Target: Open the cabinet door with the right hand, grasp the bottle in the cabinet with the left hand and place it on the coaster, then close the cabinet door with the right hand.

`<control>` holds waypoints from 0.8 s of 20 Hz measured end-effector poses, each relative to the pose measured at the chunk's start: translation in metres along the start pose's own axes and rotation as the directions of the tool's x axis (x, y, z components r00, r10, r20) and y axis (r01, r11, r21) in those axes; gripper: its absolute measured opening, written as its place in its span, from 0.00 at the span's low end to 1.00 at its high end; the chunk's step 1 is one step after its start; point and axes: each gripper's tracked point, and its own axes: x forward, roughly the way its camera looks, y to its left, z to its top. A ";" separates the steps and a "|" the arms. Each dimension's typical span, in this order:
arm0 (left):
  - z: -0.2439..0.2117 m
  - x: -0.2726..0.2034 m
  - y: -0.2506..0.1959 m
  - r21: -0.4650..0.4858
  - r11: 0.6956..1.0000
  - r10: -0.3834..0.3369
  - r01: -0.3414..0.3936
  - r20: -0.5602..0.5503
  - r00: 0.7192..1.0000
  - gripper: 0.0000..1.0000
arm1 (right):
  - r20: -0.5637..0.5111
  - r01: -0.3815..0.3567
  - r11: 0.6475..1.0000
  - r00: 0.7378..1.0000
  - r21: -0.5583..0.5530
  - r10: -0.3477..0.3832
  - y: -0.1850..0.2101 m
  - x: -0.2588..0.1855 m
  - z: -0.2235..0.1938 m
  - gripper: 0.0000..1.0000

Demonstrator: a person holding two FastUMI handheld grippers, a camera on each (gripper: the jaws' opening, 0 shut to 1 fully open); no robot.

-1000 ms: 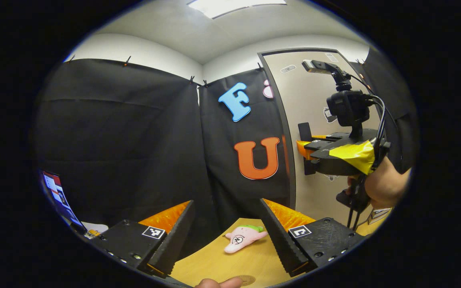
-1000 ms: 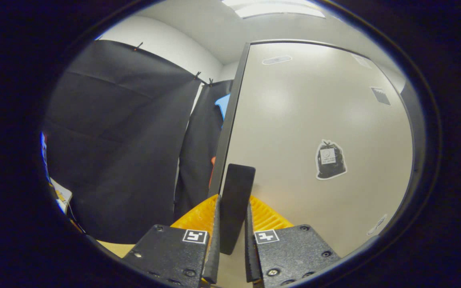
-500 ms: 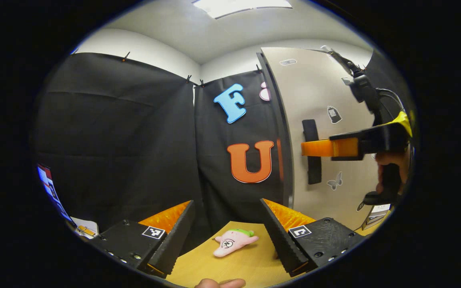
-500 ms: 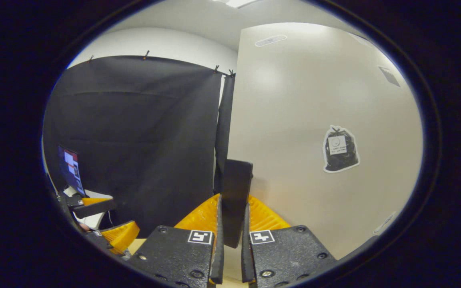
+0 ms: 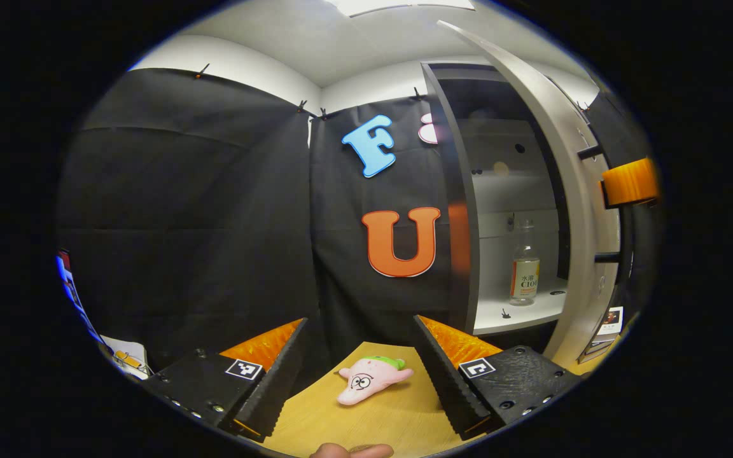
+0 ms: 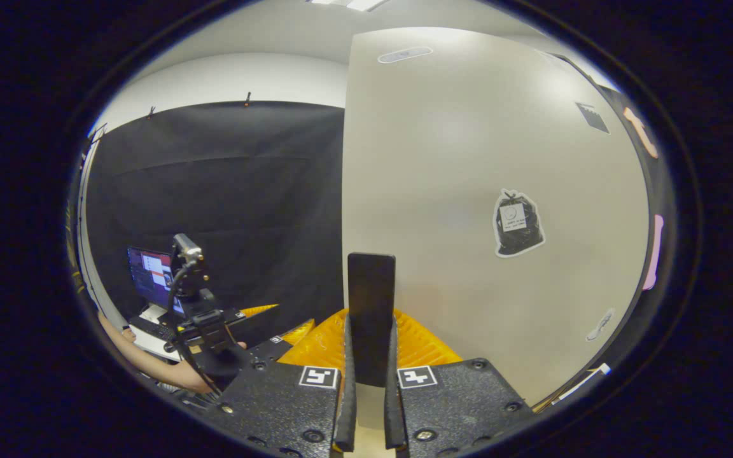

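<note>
The cabinet door (image 5: 567, 184) stands swung out, edge-on in the left gripper view. Inside, a clear glass bottle (image 5: 524, 266) with a pale label stands upright on the white shelf (image 5: 516, 315). My left gripper (image 5: 361, 319) is open over the wooden table (image 5: 366, 423), well short of the cabinet, with nothing between its fingers. In the right gripper view my right gripper (image 6: 371, 318) is shut on the door's black handle (image 6: 371, 286). Beside the door in the left gripper view shows one of the right gripper's fingers (image 5: 628, 182).
A pink plush toy (image 5: 371, 380) lies on the table between the left gripper's fingers. A fingertip (image 5: 350, 450) shows at the bottom edge. Left of the door (image 6: 468, 159), farther off, are the left gripper (image 6: 277, 321), a forearm (image 6: 150, 362) and a lit monitor (image 6: 150, 277).
The door has swung from shut to wide open, with the right gripper holding its handle throughout. The bottle and shelf came into sight. The left gripper has barely moved.
</note>
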 end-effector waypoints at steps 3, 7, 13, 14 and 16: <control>-0.003 0.007 -0.021 0.002 0.997 -0.072 0.072 -0.005 0.997 0.96 | 0.000 -0.012 1.000 1.000 0.005 0.012 -0.002 -0.002 0.002 0.21; -0.008 0.014 -0.072 -0.014 0.978 -0.209 0.209 -0.031 0.977 0.96 | -0.002 -0.001 1.000 1.000 0.010 0.001 -0.003 -0.006 0.008 0.20; 0.006 0.031 -0.150 -0.023 0.936 -0.352 0.352 -0.006 0.936 0.96 | -0.019 0.049 0.999 0.999 0.007 -0.049 -0.007 -0.013 0.009 0.21; 0.009 0.034 -0.159 -0.026 0.931 -0.364 0.364 -0.001 0.931 0.96 | -0.017 0.051 0.999 0.999 0.014 -0.050 -0.008 -0.018 0.009 0.21; 0.014 0.037 -0.185 -0.036 0.916 -0.400 0.399 0.005 0.917 0.96 | -0.017 0.064 0.997 0.998 0.040 -0.063 -0.004 -0.034 0.011 0.21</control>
